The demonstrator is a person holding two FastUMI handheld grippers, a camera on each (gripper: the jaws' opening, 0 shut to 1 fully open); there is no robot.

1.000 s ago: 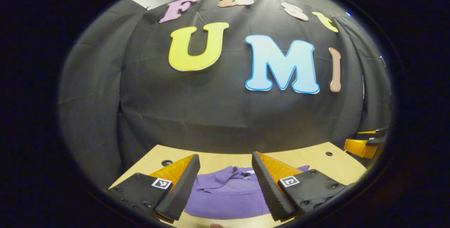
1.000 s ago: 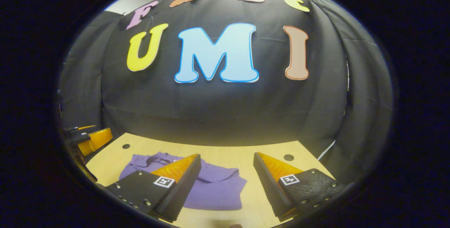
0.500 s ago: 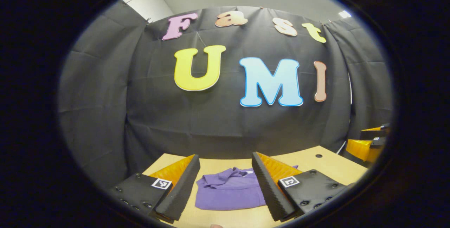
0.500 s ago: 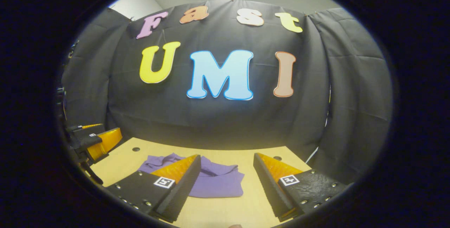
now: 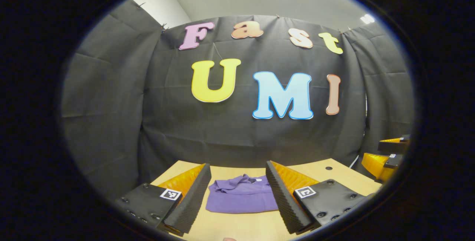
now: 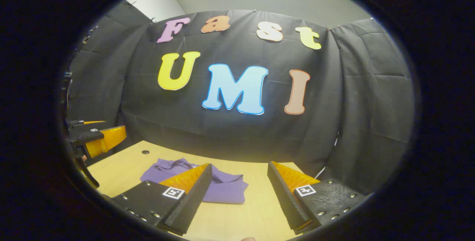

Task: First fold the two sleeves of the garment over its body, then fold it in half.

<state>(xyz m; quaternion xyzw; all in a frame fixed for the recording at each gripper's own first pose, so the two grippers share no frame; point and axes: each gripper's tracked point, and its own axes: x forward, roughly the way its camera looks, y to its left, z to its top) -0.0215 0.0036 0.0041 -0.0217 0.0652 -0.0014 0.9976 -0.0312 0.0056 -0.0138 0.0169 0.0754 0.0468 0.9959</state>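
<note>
Ahead of and below the spread, empty left gripper (image 5: 237, 192) and right gripper (image 6: 239, 192), the folded purple garment (image 5: 241, 198) lies on the wooden table (image 5: 334, 178), where its bunched collar could, I judge, spring the fold open if nudged.

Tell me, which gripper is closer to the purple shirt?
Left, probably, though barely. The left gripper faces the purple shirt head-on; the right gripper is off to its side.

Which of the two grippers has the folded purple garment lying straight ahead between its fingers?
The left gripper: the purple garment lies centred in its open gap. Ahead of the right gripper, the garment sits off to the left, partly behind one finger.
</note>
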